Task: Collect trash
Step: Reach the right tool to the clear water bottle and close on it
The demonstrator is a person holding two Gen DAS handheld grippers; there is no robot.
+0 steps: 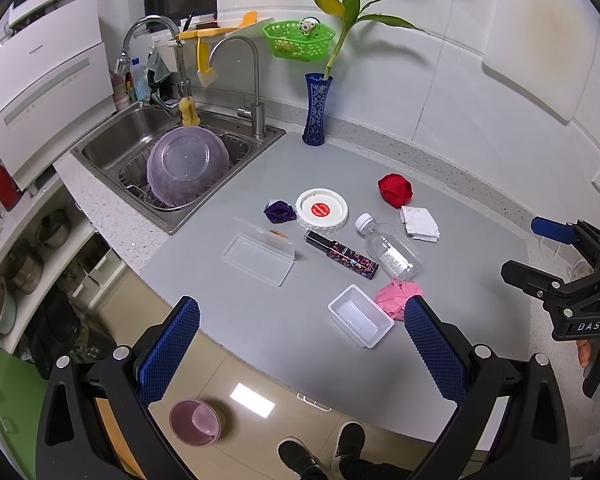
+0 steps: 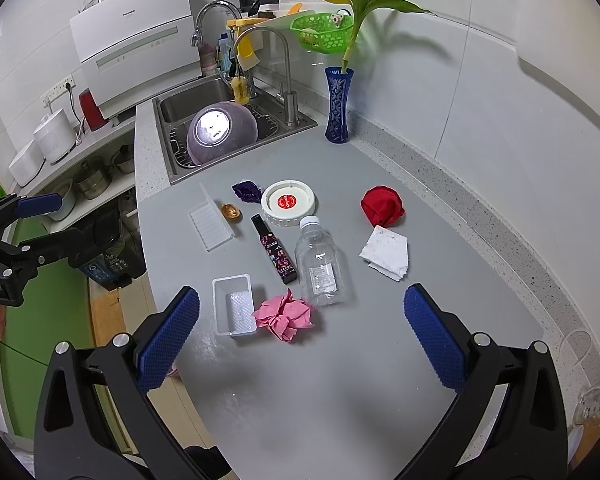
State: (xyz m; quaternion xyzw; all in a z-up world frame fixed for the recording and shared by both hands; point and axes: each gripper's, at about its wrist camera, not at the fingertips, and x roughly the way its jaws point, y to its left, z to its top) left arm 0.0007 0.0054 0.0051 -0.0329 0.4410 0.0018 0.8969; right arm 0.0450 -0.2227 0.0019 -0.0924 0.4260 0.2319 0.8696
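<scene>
Crumpled pink paper (image 2: 285, 314) beside empty white tray (image 2: 233, 304), clear bottle (image 2: 319, 267).

- The right tool (image 2: 302, 336) hovers over the grey surface (image 2: 340, 380), its blue fingers spread wide and empty.
- A crumpled pink paper (image 2: 286, 314) touches a white plastic tray (image 2: 234, 306).
- A clear plastic bottle (image 2: 320, 266) lies beside a dark patterned tube (image 2: 274, 250).
</scene>
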